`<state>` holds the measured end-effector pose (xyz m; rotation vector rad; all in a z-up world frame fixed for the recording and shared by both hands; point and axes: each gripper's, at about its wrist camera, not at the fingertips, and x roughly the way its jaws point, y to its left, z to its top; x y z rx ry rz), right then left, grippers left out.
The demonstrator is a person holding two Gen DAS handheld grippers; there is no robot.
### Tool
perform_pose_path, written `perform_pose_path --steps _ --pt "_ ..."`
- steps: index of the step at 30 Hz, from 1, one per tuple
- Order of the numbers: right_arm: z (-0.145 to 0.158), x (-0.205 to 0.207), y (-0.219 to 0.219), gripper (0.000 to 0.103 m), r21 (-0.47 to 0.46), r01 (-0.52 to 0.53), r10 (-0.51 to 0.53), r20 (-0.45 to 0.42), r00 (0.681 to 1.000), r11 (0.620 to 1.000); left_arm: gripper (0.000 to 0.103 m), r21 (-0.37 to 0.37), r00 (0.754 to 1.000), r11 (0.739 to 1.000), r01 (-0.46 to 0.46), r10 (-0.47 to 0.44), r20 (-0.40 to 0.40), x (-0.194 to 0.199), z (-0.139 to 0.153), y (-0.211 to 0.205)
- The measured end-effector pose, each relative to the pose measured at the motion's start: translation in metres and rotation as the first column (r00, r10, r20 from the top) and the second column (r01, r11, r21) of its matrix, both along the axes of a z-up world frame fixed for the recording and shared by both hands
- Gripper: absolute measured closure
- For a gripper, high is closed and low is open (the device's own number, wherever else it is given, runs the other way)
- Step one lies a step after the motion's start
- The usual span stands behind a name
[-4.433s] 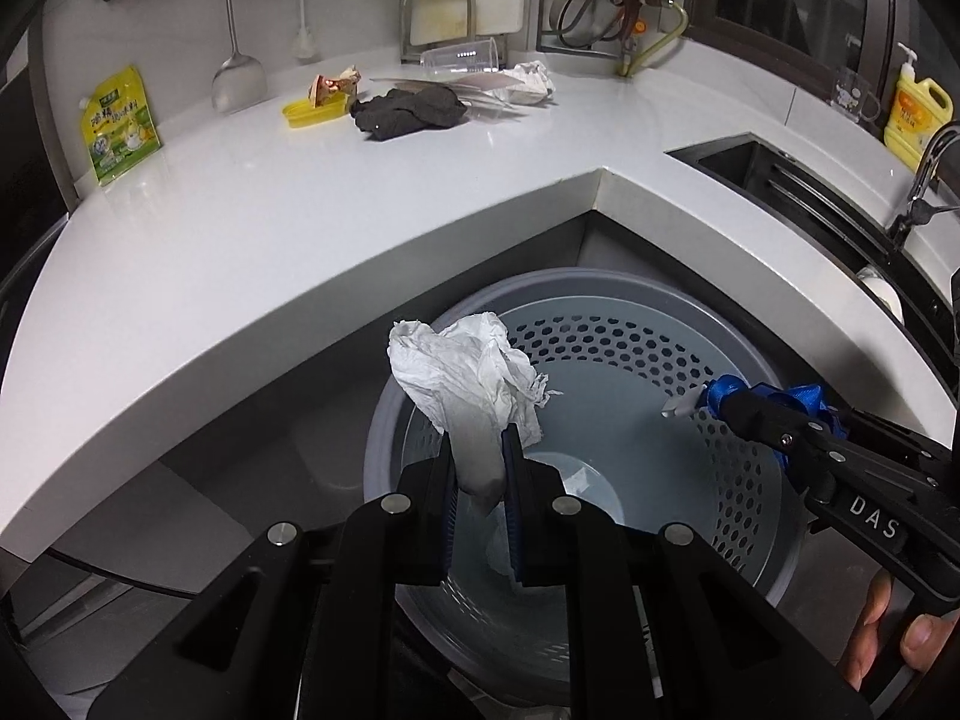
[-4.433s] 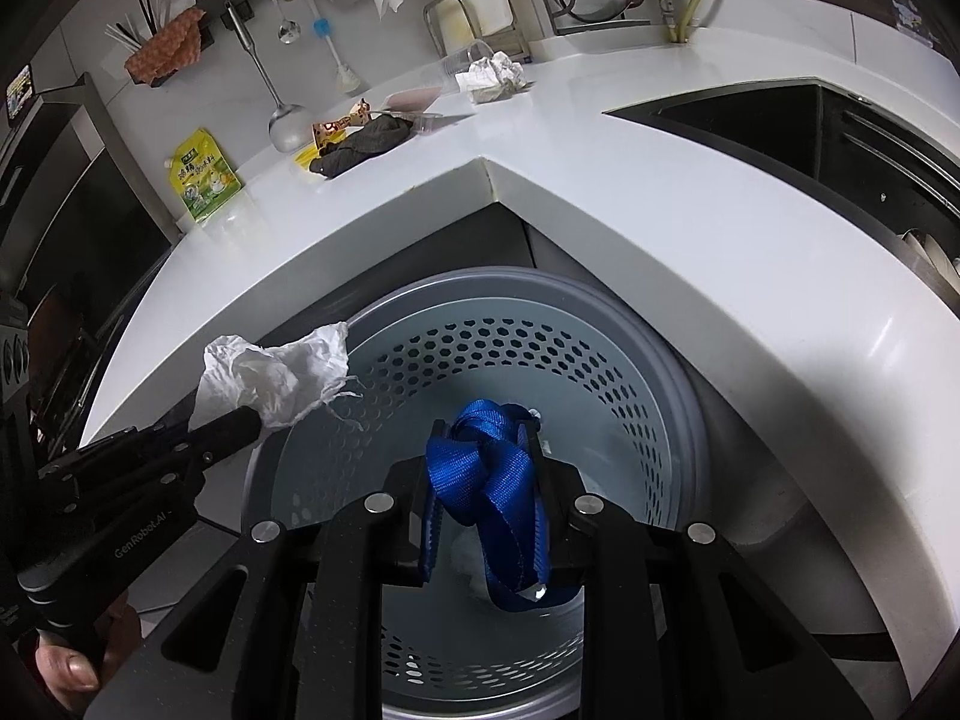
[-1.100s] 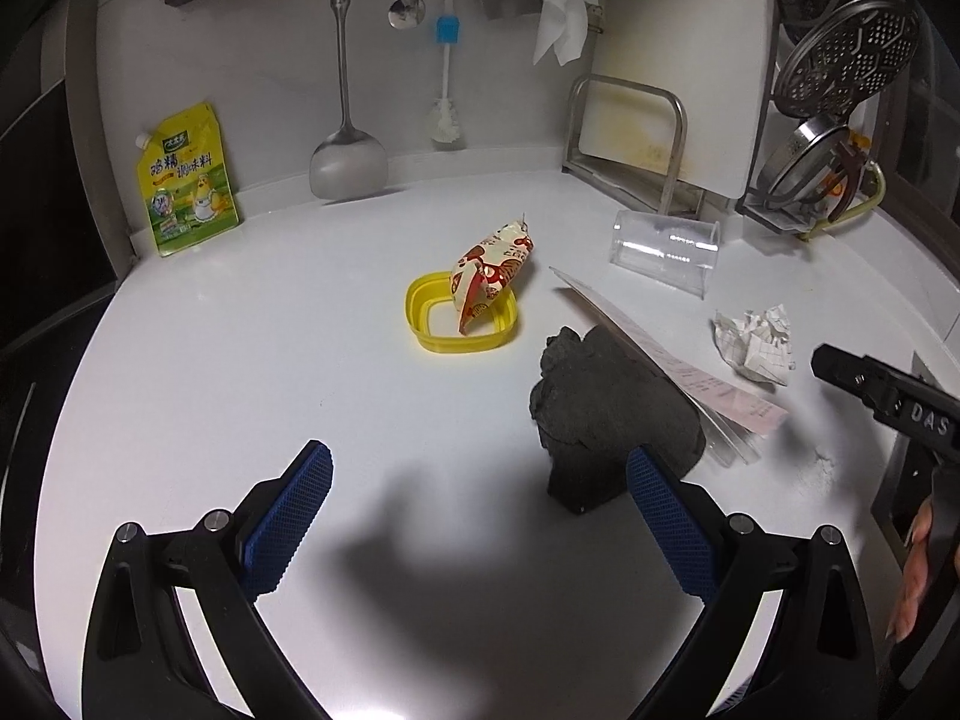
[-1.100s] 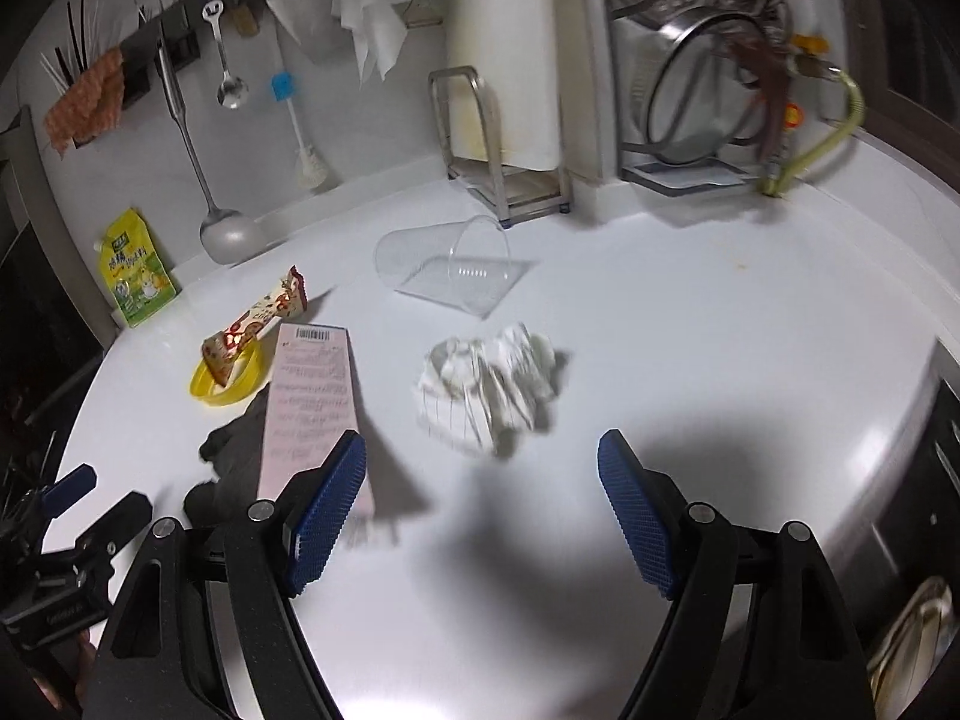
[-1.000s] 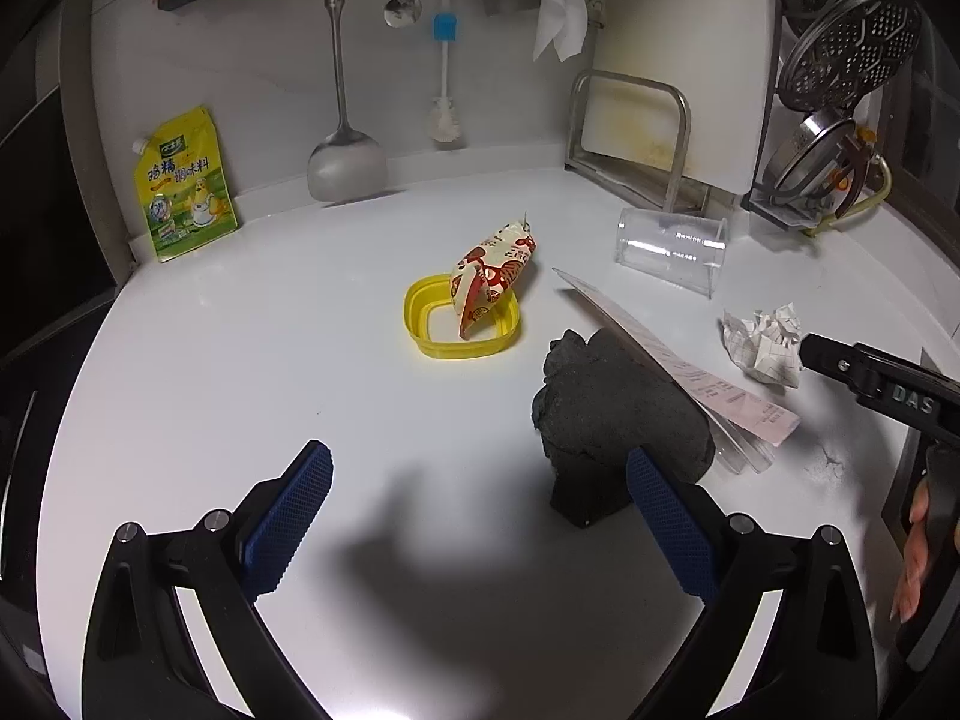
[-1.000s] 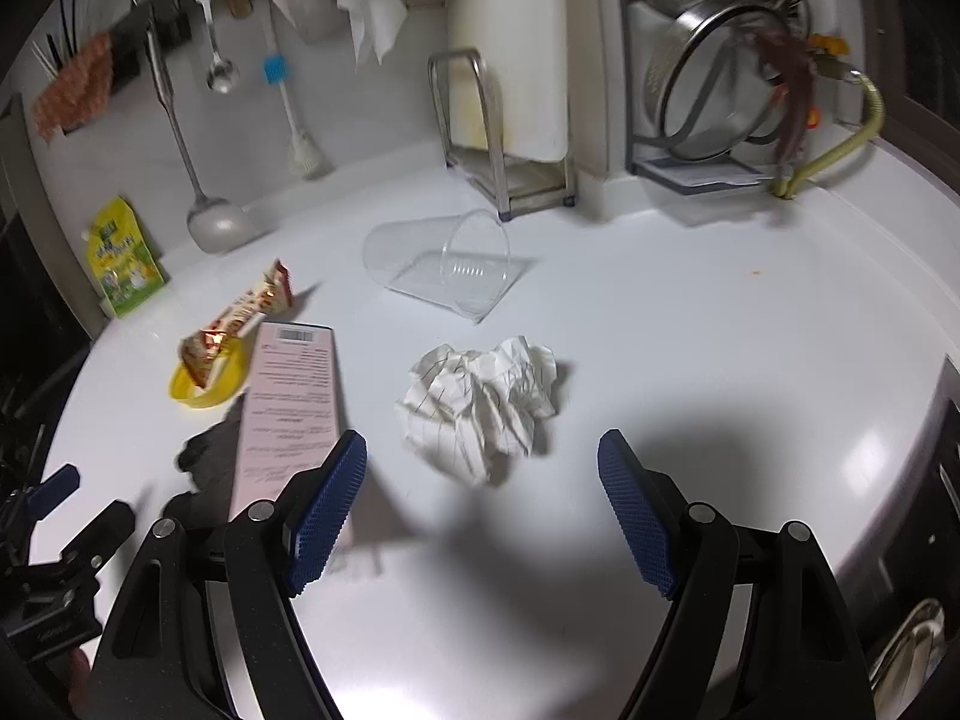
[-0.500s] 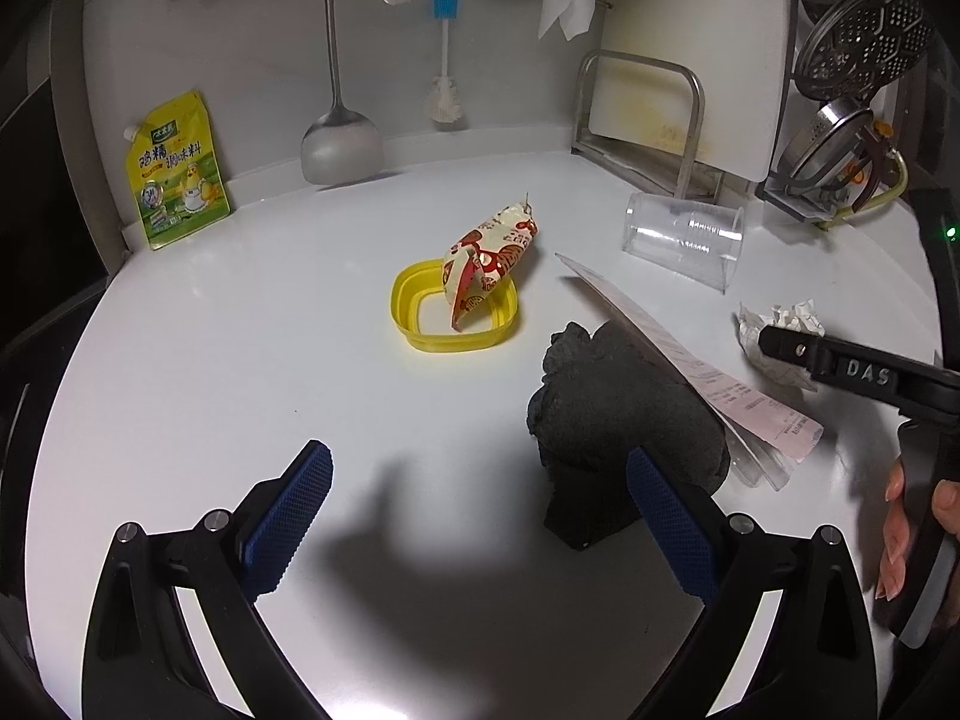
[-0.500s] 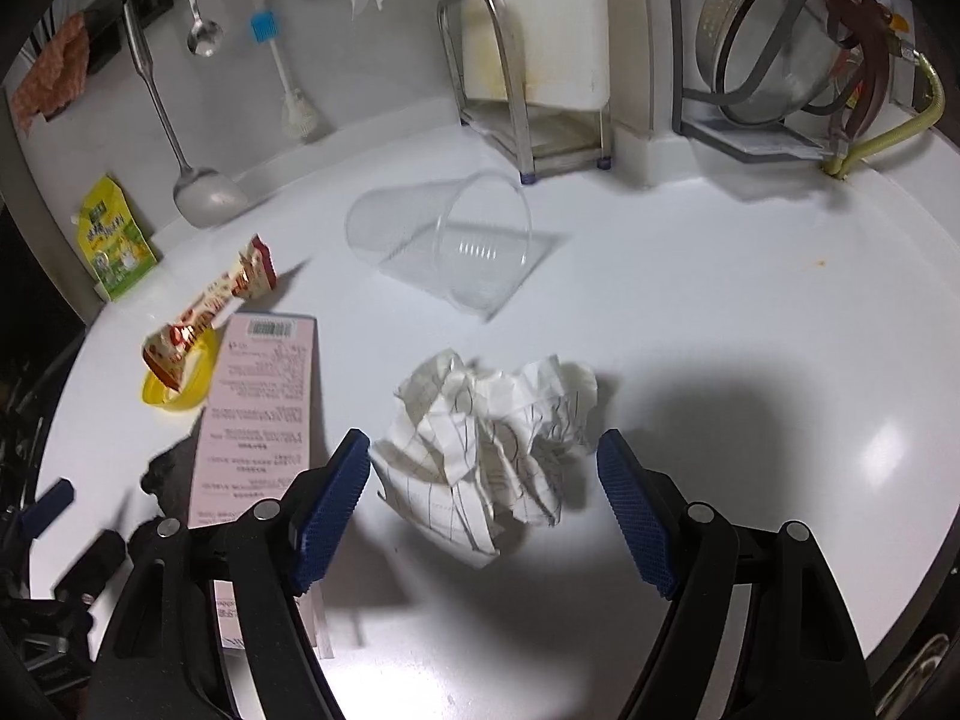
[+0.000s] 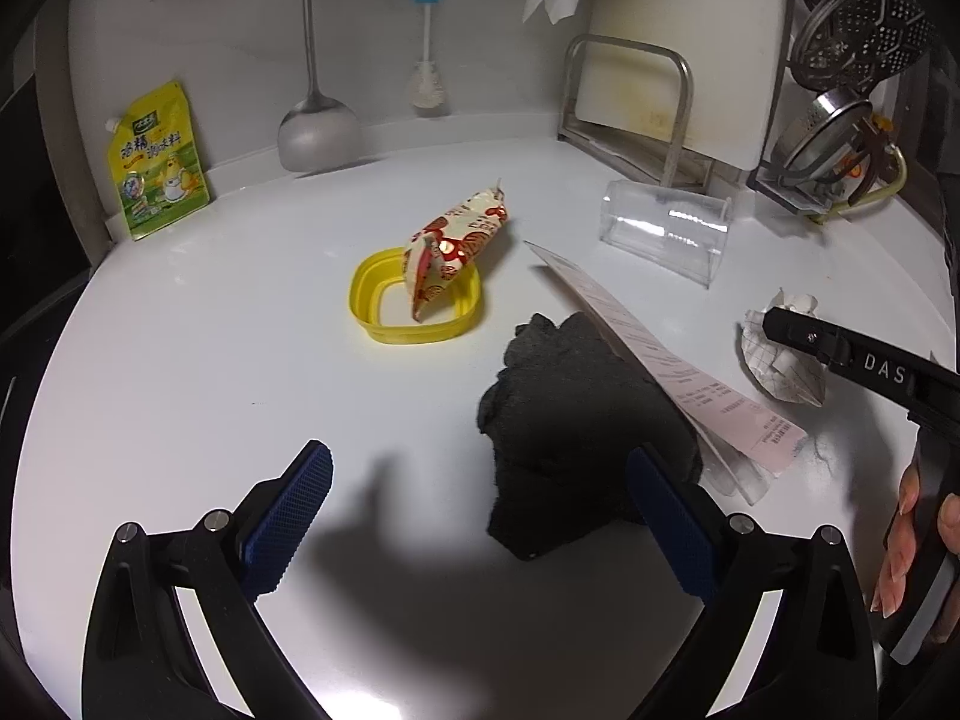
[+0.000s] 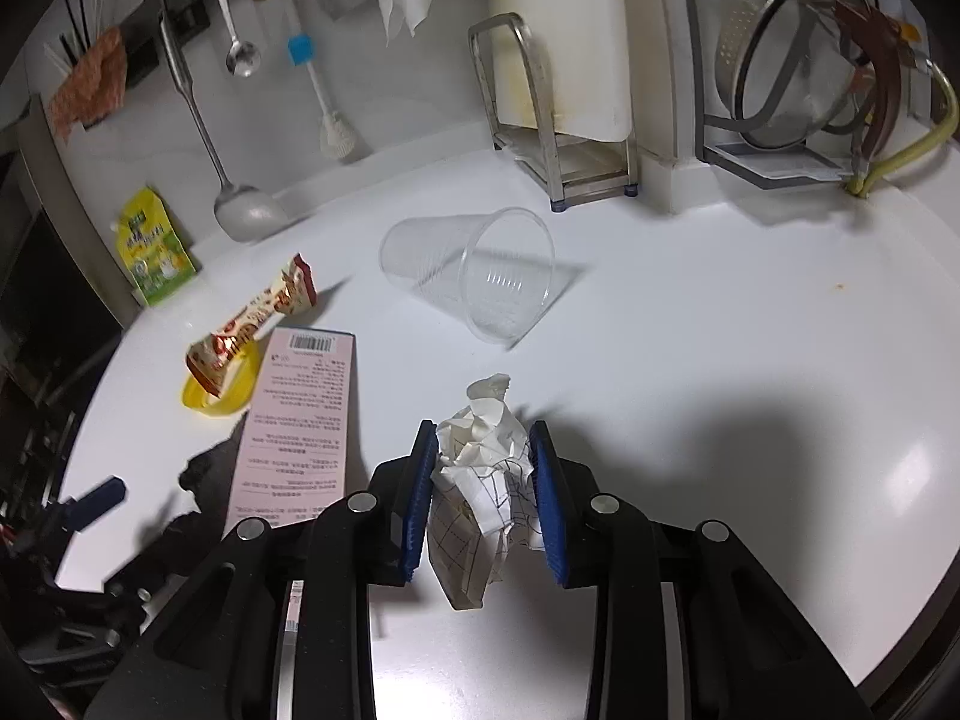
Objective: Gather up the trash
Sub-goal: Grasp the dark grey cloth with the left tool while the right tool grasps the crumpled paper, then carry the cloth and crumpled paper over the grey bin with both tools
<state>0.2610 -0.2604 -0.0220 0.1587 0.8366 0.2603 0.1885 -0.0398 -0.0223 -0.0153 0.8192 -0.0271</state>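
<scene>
Pretty clearly a home kitchen. A white curved countertop (image 9: 180, 372) is seen with utensils hung on the wall behind it: a metal ladle (image 9: 315, 120), a small spoon (image 10: 240, 57) and a blue-handled brush (image 9: 427, 60). A white cutting board (image 9: 684, 42) is stood in a metal rack (image 10: 558, 138) at the back of the countertop, and a steel colander (image 10: 774, 54) is parked in a dish rack just right of it. A yellow seasoning pouch (image 9: 157, 162) is leaned against the wall at the countertop's left end.
</scene>
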Motion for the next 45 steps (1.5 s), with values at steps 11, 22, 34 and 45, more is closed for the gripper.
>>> perform_pose_path --steps 11,22,34,45 --pt "0.002 0.001 -0.008 0.073 0.067 -0.013 0.013 -0.005 1.0 0.998 0.006 -0.009 0.999 0.999 0.035 -0.035 -0.035 0.014 -0.007 -0.018" --pt "0.003 0.001 -0.008 0.073 0.088 -0.025 0.026 -0.007 1.0 0.996 0.022 -0.011 0.994 0.997 0.073 -0.074 -0.081 0.028 -0.013 -0.029" --pt "0.004 0.001 -0.012 0.073 0.118 -0.02 0.021 -0.008 1.0 0.993 0.073 -0.109 0.987 0.984 0.138 -0.146 -0.066 0.025 -0.011 -0.027" --pt "0.004 0.001 -0.016 0.073 0.124 -0.005 0.006 -0.006 1.0 0.992 0.084 -0.063 0.997 0.995 0.075 -0.075 -0.004 0.016 0.01 -0.009"
